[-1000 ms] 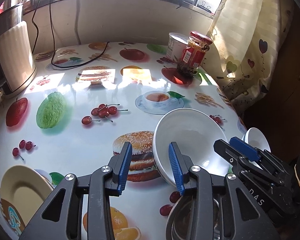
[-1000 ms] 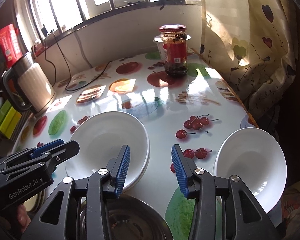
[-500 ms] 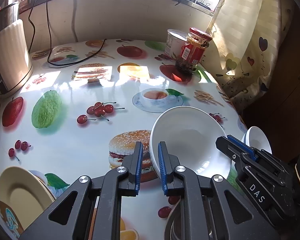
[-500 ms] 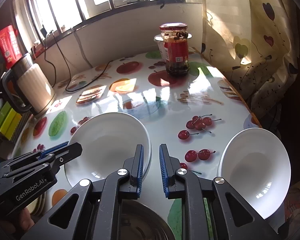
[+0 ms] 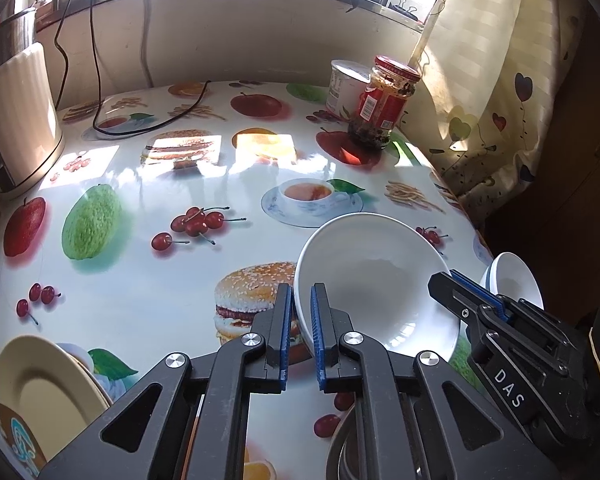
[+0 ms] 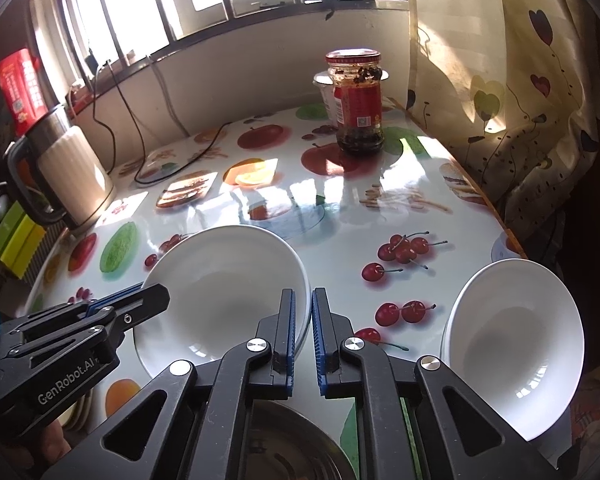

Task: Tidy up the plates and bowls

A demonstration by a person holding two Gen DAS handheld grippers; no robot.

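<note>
A large white bowl (image 5: pixel 374 276) sits near the table's front; it also shows in the right wrist view (image 6: pixel 224 292). My left gripper (image 5: pixel 300 332) is shut on its left rim. My right gripper (image 6: pixel 304 328) is shut on its right rim, and appears in the left wrist view (image 5: pixel 480 304). A second white bowl (image 6: pixel 512 344) stands at the right table edge, also in the left wrist view (image 5: pixel 512 276). A metal bowl (image 6: pixel 292 452) lies below the grippers. A cream plate (image 5: pixel 40 392) lies at the front left.
A chilli jar (image 6: pixel 358 104) and a white tub (image 5: pixel 346 86) stand at the back right. A kettle (image 6: pixel 68 172) stands at the back left with a black cable (image 5: pixel 140 124). A curtain (image 6: pixel 520 92) hangs on the right. The fruit-print tablecloth (image 5: pixel 140 280) covers the table.
Both grippers have closed from open onto the rims of the large white bowl, left on its left rim, right on its right rim. The bowl looks slightly lifted.
</note>
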